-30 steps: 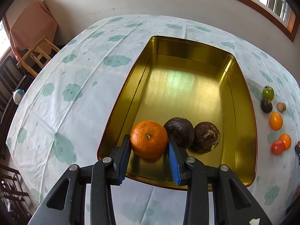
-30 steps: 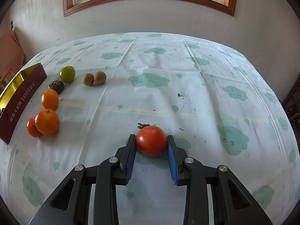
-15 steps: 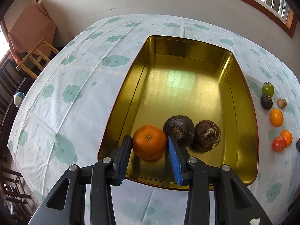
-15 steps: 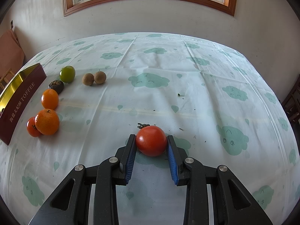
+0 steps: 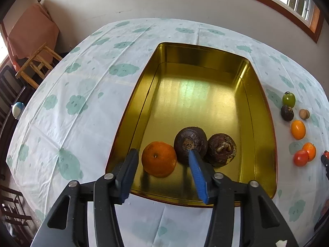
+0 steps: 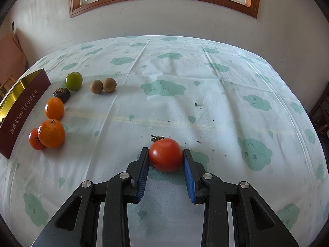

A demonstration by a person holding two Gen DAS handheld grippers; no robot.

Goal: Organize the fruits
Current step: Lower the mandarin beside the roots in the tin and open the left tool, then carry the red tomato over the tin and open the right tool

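Fruits are split between two places: a mandarin (image 5: 159, 159) and two dark brown round fruits (image 5: 190, 142) (image 5: 221, 149) sit at the near end of the gold tin tray (image 5: 261, 103), while the rest lie on the cloud-print tablecloth (image 6: 164, 65); my left gripper (image 5: 162, 167) hangs over the tray's near rim with its jaws spread wider than the mandarin and gripping nothing; the left pad stands apart from the mandarin, and the right blue pad overlaps the nearer dark fruit in view, though I cannot tell whether it touches; I judge the mandarin placed, set against the dark fruits so that the tray fills from one end. My right gripper (image 6: 166, 159) brackets a red tomato (image 6: 165, 154) that rests on the cloth well apart from the tray; both pads sit against its sides, so I read the jaws as closed on it, held low at its widest part to prevent rolling. Beside the tray's maroon wall (image 6: 22, 107), marked TOFFEE, a row waits: a green fruit (image 6: 73, 80), a small dark fruit (image 6: 61, 94), two oranges (image 6: 54, 108) (image 6: 51, 133), a small tomato (image 6: 35, 139); two brown longans (image 6: 96, 86) (image 6: 109, 84) lie touching nearby. Next step, as I judge it: lift the tomato and carry it to the tray.
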